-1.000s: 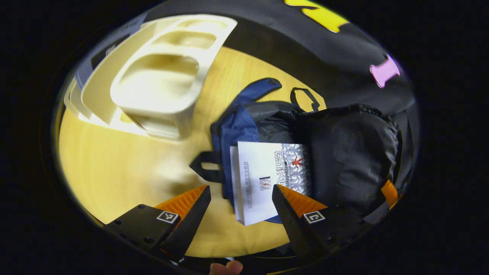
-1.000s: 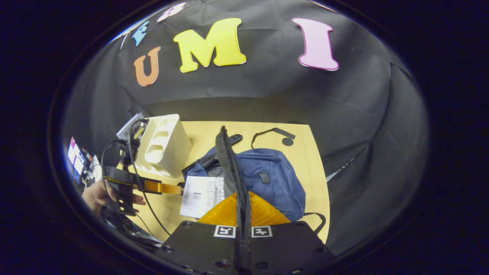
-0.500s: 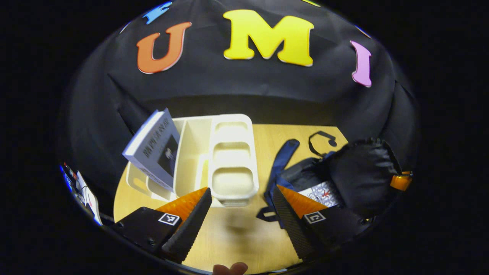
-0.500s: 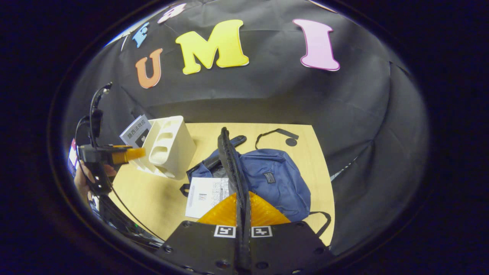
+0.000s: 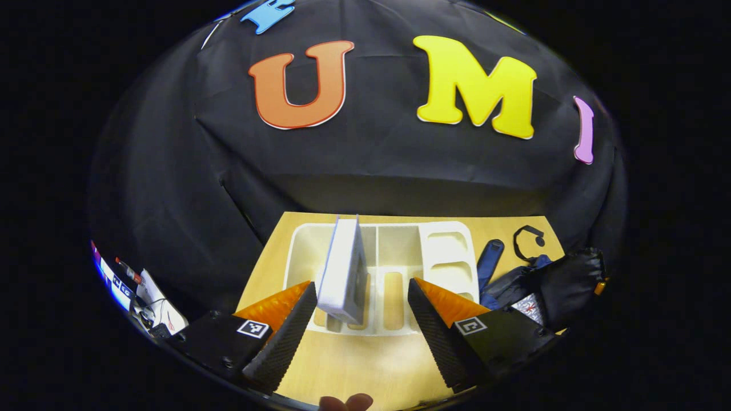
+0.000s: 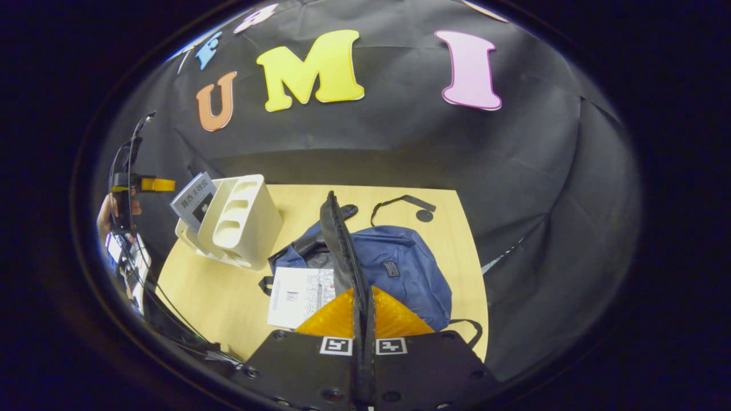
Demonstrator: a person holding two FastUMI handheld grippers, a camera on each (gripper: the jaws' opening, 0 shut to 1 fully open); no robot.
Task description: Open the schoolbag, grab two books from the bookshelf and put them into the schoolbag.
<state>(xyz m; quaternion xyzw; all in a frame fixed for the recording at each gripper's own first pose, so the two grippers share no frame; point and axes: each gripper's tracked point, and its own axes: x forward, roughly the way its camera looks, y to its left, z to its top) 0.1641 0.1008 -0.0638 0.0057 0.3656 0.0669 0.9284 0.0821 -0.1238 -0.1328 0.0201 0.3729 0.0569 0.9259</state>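
Observation:
A cream bookshelf (image 5: 394, 268) stands on the wooden table, and a pale book (image 5: 342, 268) is upright in one of its slots. My left gripper (image 5: 361, 297) is open just short of that book, which sits toward the left finger. The blue schoolbag (image 6: 400, 268) lies open on the table. My right gripper (image 6: 362, 308) is shut on the bag's black zipper flap (image 6: 341, 245) and holds it up. A white book (image 6: 300, 288) lies half inside the bag's mouth. In the right gripper view, the bookshelf (image 6: 237, 220) with its book (image 6: 194, 200) stands at the left.
The left gripper (image 6: 145, 184) and the hand (image 6: 105, 211) holding it show far left, above the shelf, with cables hanging below. The bag's straps (image 6: 400, 202) trail toward the table's far edge. Bare tabletop (image 6: 217, 291) lies between shelf and bag.
My left gripper has swung away from the bag and the white book and risen to face the shelf's upright book. My right gripper still holds the flap up.

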